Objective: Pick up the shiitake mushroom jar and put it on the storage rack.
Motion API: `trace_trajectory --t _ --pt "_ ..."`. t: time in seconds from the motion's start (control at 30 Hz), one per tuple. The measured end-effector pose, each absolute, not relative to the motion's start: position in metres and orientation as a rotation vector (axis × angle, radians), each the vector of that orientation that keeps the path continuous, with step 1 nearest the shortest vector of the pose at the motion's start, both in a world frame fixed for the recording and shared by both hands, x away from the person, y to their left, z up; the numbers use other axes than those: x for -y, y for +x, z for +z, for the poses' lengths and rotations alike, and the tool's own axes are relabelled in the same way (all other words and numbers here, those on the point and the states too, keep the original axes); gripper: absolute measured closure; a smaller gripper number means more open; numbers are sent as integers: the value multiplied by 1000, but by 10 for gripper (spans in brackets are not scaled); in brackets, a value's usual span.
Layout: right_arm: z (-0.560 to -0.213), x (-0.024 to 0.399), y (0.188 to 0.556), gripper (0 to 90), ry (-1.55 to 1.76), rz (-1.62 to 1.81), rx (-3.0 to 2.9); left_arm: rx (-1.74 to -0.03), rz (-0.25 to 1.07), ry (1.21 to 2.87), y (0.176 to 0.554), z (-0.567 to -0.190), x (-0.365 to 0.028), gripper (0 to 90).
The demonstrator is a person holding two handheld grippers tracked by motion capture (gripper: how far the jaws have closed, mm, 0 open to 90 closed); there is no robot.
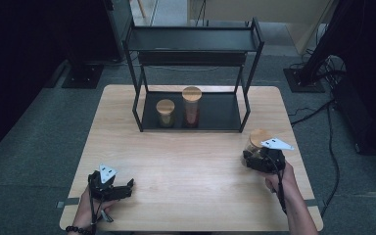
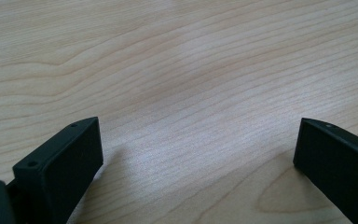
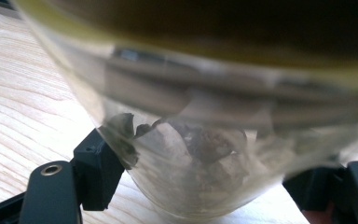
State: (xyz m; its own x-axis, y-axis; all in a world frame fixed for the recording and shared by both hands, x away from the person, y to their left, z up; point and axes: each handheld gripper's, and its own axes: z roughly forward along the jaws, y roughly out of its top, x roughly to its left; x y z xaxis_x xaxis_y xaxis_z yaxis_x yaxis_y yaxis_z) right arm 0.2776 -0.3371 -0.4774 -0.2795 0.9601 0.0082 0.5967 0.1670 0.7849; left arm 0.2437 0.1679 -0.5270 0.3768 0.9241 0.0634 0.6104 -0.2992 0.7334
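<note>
Right hand-held gripper [image 1: 254,159] clamped round glass jar [image 1: 257,142] with wooden lid, at desk [image 1: 186,171] right edge; grip low on body, likely for lifting toward black rack [image 1: 193,41] holding two similar jars [image 1: 166,112]. Left hand-held gripper [image 1: 122,188] rests wide open, empty, near front-left corner.

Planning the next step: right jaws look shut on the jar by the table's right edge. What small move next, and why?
Probably lift the jar straight up a little. The right gripper has its jaws pressed on the glass in the right gripper view, and two similar jars already stand on the rack's lower shelf, so a clean lift should come before carrying it there.
</note>
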Motion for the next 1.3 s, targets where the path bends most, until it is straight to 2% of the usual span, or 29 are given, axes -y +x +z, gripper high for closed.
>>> trace_trajectory --t 1.3 --pt "-469 278 317 248 1418 972 -2000 -1321 658 2017 243 -527 -168 15"
